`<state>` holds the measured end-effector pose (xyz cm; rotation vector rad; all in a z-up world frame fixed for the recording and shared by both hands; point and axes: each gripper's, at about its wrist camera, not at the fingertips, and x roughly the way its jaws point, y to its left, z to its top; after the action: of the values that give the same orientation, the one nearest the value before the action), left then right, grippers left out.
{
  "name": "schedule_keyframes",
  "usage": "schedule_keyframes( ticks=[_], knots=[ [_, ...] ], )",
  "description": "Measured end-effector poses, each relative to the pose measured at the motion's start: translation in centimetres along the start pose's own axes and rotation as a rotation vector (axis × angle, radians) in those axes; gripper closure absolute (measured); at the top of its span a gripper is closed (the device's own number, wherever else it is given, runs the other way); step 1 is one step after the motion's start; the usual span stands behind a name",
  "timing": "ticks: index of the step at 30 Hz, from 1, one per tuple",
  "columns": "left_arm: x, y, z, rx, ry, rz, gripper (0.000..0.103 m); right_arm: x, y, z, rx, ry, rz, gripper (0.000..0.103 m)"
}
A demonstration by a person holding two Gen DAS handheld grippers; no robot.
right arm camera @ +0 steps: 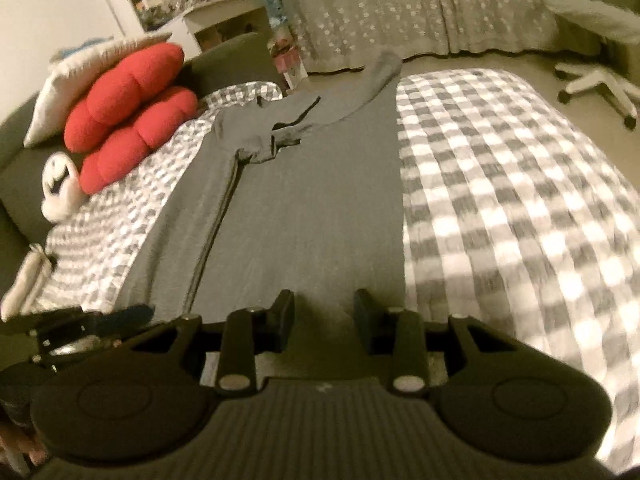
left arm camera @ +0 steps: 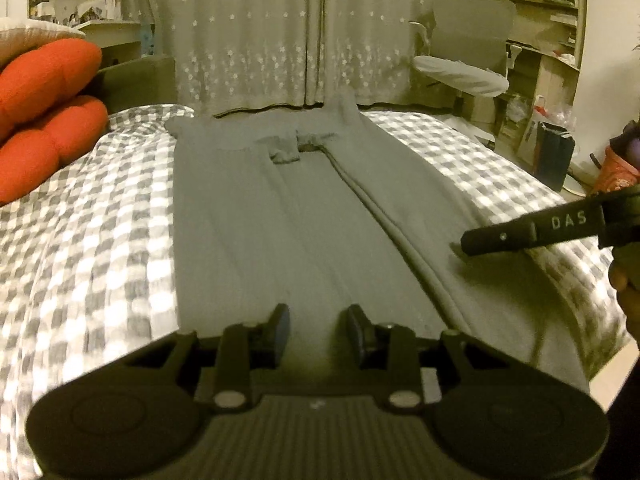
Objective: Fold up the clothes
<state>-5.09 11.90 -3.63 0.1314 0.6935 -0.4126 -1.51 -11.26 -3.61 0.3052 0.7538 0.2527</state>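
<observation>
Cushions (left arm camera: 44, 116), 2 red ones, sit at the left against the headboard, off the checked bed cover (left arm camera: 100, 216). Lengthwise down the middle of the bed lies the grey garment (left arm camera: 288, 216), already narrowed to a long strip with 1 sleeve folded across near the far end and a seam or folded edge running along its length.

It looks like a thin, soft knit: light, limp, likely to sag and crease if lifted from 1 point, and not fragile. It should slide easily over the cover, so I judge the best hold is at the 2 near corners of the hem, 1 per tool, pinching all layers together.

Above the near hem, the left hand-held gripper (left arm camera: 319, 330) hangs released, its jaws apart with nothing between them. The right hand-held gripper (right arm camera: 323, 314) is likewise released over the near right part of the garment, gripping no cloth. To the right an office chair (left arm camera: 468, 40) stands by the curtain (left arm camera: 280, 32).
</observation>
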Motion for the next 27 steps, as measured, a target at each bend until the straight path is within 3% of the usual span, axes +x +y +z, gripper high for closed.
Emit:
schedule_keyframes(
  ticks=[8,17,24,27],
  knots=[
    [-2.4,-1.3,-2.4,0.007,-0.002,-0.024,0.066,-2.1,0.2,-2.5,0.055,-0.017,0.045,0.066],
    [-4.8,-3.2,-5.0,0.039,0.001,-0.084,0.059,-4.2,2.9,-7.3,-0.058,-0.006,0.074,0.066],
    [-5.7,-4.9,-6.4,0.116,0.022,-0.122,0.054,-3.6,2.8,-11.2,-0.022,0.181,0.078,0.066],
    [-5.7,-5.3,-7.0,0.128,0.075,-0.175,0.054,-4.0,2.7,-10.9,-0.015,0.175,0.087,0.066]
  ],
)
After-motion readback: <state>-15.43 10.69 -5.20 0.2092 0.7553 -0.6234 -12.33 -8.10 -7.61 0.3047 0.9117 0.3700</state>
